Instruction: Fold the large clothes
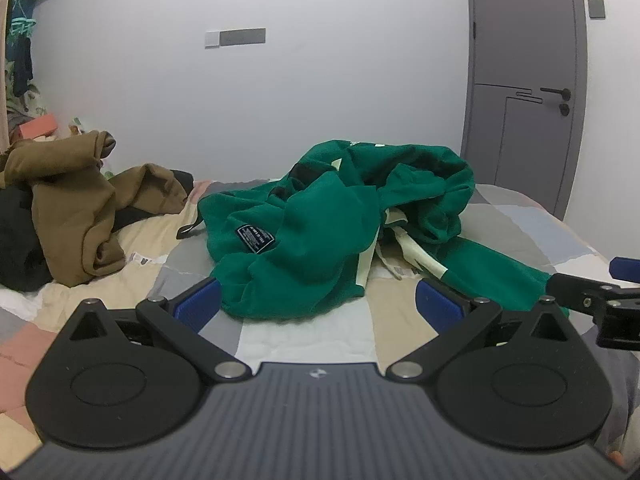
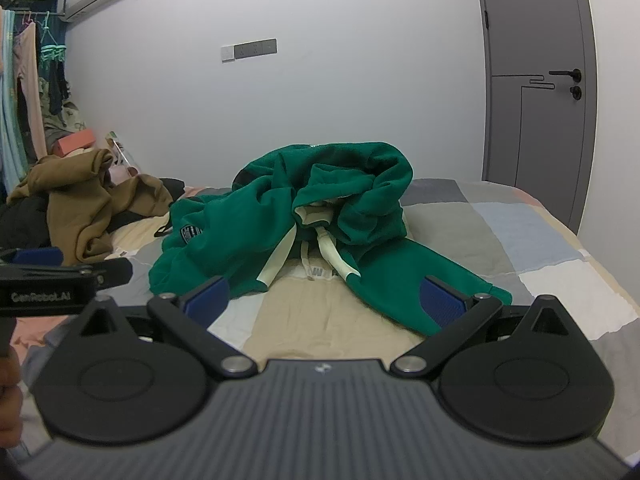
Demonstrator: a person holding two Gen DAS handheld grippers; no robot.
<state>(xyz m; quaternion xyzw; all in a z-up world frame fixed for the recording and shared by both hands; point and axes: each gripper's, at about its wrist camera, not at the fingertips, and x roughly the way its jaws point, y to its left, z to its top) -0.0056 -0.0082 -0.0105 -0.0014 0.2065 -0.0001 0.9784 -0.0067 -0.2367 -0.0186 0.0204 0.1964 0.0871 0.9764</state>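
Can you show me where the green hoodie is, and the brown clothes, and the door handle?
green hoodie (image 2: 256, 216): right wrist view, on its crumpled green body.
brown clothes (image 1: 68, 200): left wrist view, on the middle of the heap.
door handle (image 2: 564, 73): right wrist view, on the black lever.

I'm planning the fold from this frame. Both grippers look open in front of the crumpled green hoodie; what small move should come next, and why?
Probably ease the right gripper forward onto the near green edge and close on it. The green hoodie lies bunched on the bed, nothing is held, and that flat edge lies closest, so it could be pulled straight first.
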